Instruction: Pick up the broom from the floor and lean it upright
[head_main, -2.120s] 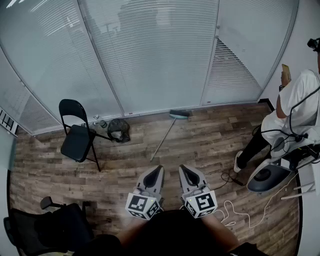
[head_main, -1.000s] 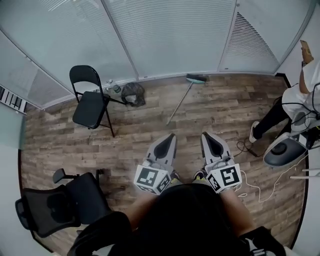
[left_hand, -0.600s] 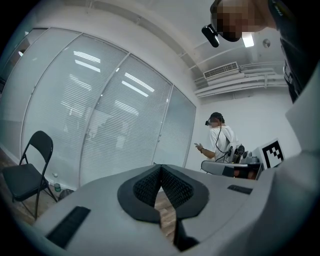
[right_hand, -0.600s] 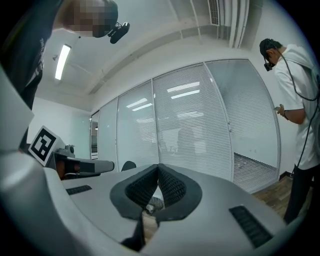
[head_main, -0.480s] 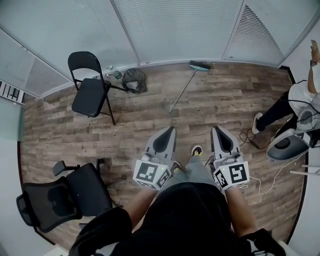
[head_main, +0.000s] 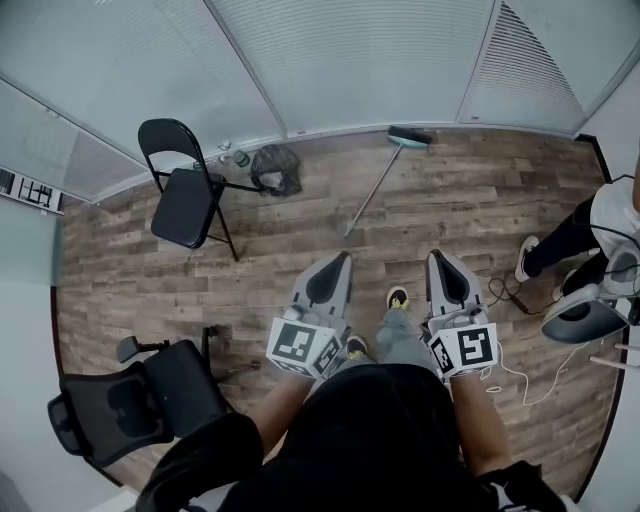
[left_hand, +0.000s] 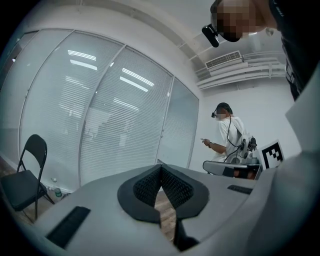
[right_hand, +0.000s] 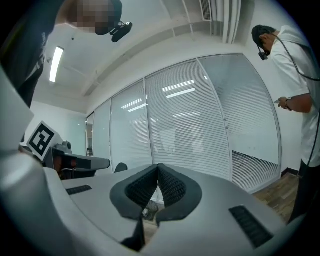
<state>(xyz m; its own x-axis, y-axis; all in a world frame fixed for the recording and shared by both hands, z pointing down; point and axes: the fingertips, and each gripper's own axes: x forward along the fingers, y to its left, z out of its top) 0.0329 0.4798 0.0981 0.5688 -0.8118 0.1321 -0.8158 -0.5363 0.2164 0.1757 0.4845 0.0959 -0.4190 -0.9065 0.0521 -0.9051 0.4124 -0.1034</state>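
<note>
On the brown wood-plank floor (head_main: 150, 290) ahead, the long grey-handled broom with a teal head (head_main: 379, 186) is lying well apart from both grippers, its handle end slanting toward the nearer left gripper (head_main: 338, 262). The left gripper and the right gripper (head_main: 440, 262) are both keeping their jaws closed on nothing.

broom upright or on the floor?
On the floor: the broom lies flat on the planks, its head by the base of the glass wall.

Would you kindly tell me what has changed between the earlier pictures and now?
The person's shoe has stepped forward into view between the left gripper and right gripper. Nothing was taken hold of or let go. Both grippers stay shut and empty; the broom still lies on the floor.
</note>
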